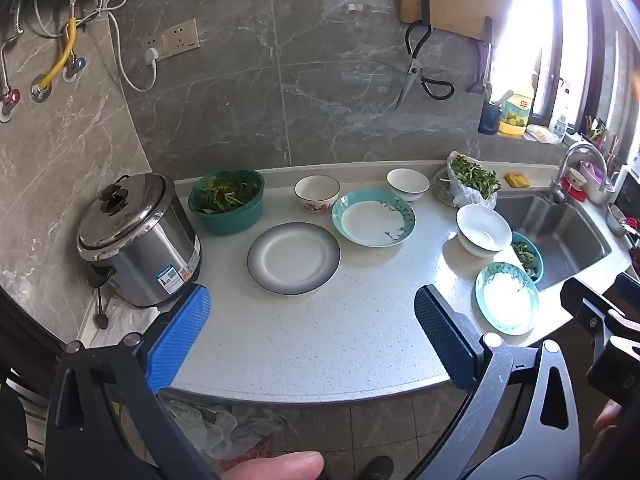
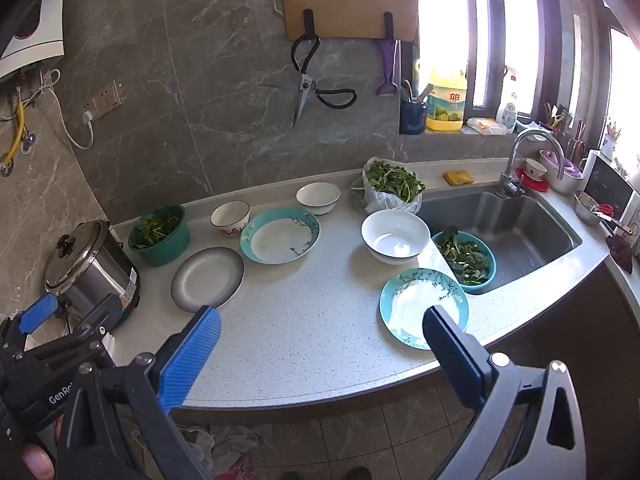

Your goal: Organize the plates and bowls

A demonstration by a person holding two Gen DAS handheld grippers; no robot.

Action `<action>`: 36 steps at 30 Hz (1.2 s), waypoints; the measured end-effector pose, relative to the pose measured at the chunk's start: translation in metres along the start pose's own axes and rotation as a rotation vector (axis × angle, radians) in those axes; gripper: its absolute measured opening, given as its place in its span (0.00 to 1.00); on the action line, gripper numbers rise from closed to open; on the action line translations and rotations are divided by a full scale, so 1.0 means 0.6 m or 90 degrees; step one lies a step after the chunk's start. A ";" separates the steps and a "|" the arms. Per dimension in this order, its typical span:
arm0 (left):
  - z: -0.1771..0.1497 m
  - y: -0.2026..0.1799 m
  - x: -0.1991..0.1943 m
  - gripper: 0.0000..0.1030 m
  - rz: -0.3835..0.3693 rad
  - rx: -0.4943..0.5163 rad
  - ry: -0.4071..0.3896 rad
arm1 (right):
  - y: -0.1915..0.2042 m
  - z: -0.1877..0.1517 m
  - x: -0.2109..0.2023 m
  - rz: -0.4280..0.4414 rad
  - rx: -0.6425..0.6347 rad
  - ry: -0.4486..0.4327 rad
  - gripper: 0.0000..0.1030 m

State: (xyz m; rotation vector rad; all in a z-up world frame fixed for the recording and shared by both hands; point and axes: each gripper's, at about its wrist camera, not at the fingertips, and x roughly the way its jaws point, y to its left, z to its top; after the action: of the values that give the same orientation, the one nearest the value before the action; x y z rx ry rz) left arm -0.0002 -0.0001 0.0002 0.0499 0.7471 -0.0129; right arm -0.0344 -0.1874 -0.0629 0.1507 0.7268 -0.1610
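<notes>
Jaws wide, both grippers hover over a speckled countertop (image 1: 320, 340) beside grey marble wall tiles (image 1: 320, 80).

Your left gripper (image 1: 312, 320) is wide open, nothing between the blue pads, pitched down and forward toward 12 o'clock. Your thumb (image 1: 280, 466) shows at 6 o'clock under it. Right gripper (image 2: 322, 334) same: jaws spread full, empty, angled down toward 12. In the right view the left gripper sits at 9 o'clock; a fingertip (image 2: 34, 462) shows at 8 o'clock.
</notes>
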 end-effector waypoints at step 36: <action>-0.010 -0.010 0.008 1.00 0.006 0.013 0.004 | -0.006 -0.004 0.002 -0.006 -0.004 0.002 1.00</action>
State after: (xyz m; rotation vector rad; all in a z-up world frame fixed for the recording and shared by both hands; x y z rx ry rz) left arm -0.0011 -0.0058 -0.0075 0.0726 0.7529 -0.0105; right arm -0.0360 -0.1906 -0.0655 0.1426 0.7309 -0.1670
